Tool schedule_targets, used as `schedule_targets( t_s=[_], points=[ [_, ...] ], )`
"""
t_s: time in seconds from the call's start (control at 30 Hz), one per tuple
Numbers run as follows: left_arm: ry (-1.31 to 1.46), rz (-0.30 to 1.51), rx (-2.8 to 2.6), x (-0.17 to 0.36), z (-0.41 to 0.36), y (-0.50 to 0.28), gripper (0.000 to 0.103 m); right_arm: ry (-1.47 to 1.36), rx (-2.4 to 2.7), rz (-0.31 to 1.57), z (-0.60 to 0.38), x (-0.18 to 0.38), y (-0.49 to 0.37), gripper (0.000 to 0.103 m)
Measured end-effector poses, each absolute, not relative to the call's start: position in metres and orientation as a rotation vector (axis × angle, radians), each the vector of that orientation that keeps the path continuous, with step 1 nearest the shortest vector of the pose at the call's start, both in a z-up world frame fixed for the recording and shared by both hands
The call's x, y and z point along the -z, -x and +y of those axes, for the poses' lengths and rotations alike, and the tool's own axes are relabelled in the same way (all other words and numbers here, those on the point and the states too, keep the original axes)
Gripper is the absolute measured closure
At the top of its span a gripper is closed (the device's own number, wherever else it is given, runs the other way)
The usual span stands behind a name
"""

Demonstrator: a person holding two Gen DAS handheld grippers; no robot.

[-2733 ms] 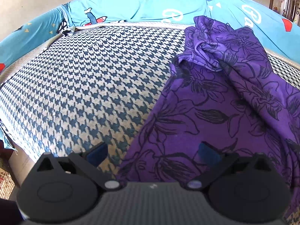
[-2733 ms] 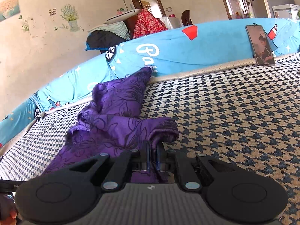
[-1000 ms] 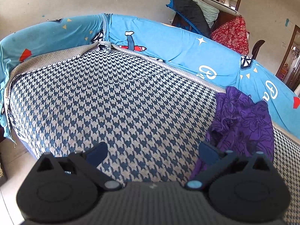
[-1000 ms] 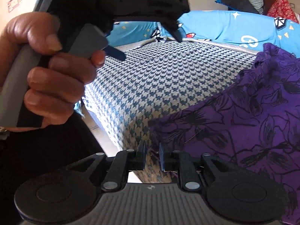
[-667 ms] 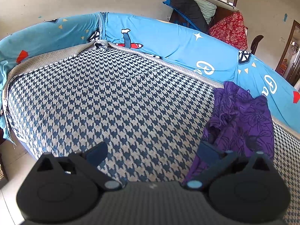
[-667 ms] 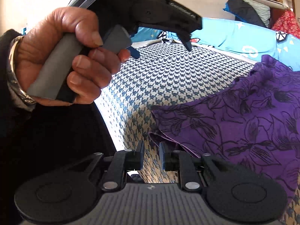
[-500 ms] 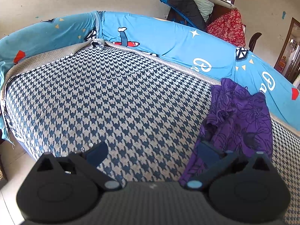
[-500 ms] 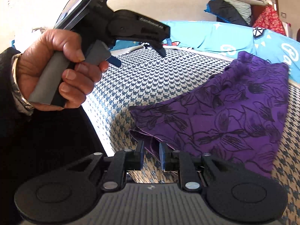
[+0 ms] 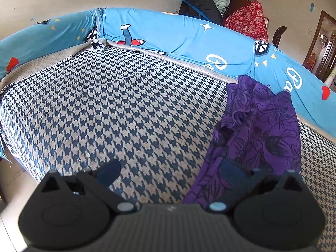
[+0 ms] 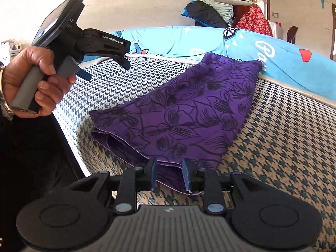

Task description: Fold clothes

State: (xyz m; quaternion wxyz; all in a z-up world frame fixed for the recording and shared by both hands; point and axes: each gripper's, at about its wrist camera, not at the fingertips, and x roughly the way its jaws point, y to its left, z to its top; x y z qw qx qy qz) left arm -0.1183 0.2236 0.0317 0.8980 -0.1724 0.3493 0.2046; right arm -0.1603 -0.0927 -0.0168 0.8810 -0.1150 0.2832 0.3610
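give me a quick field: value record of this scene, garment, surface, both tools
garment: purple floral cloth, laid in layers, near edge between the right tool's pads
surface: houndstooth-covered bed, blue printed cover along its far side
left tool: open, empty, above the bed beside the cloth
right tool: jaws opening, pads apart from the cloth edge
left hand: grips the left tool's handle

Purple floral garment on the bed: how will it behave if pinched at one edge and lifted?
The purple garment is probably floppy: it lies in soft layered folds at its near edge. Likely light, being thin cloth. The layers may separate when lifted, since the stacked hems by the right gripper, whose jaws are opening, look loose.
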Motion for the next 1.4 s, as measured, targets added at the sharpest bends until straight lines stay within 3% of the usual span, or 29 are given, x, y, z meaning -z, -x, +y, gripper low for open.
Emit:
schedule_targets(
  t_s=[0.2, 0.43, 0.47, 0.57, 0.6, 1.23, 1.4],
  points=[
    [0.353, 0.729, -0.423, -0.032, 0.222, 0.118, 0.0, 0.294, -0.694, 0.556, -0.098, 0.02, 0.164, 0.067],
    [0.343, 0.741, -0.417, -0.029, 0.22, 0.117, 0.0, 0.344, -0.633, 0.554, -0.09, 0.035, 0.156, 0.066],
    [0.344, 0.743, -0.417, -0.029, 0.219, 0.116, 0.0, 0.347, -0.628, 0.551, -0.088, 0.037, 0.154, 0.067],
    [0.347, 0.747, -0.42, -0.027, 0.219, 0.115, 0.0, 0.357, -0.609, 0.557, -0.083, 0.042, 0.148, 0.093],
    [0.347, 0.75, -0.421, -0.027, 0.22, 0.115, 0.0, 0.357, -0.603, 0.56, -0.084, 0.042, 0.149, 0.096],
    [0.232, 0.778, -0.373, -0.029, 0.205, 0.065, 0.0, 0.228, -0.608, 0.713, -0.11, 0.025, 0.166, 0.096],
    [0.181, 0.786, -0.321, -0.027, 0.197, 0.04, 0.0, 0.212, -0.627, 0.691, -0.12, 0.009, 0.165, 0.09]
  ],
)
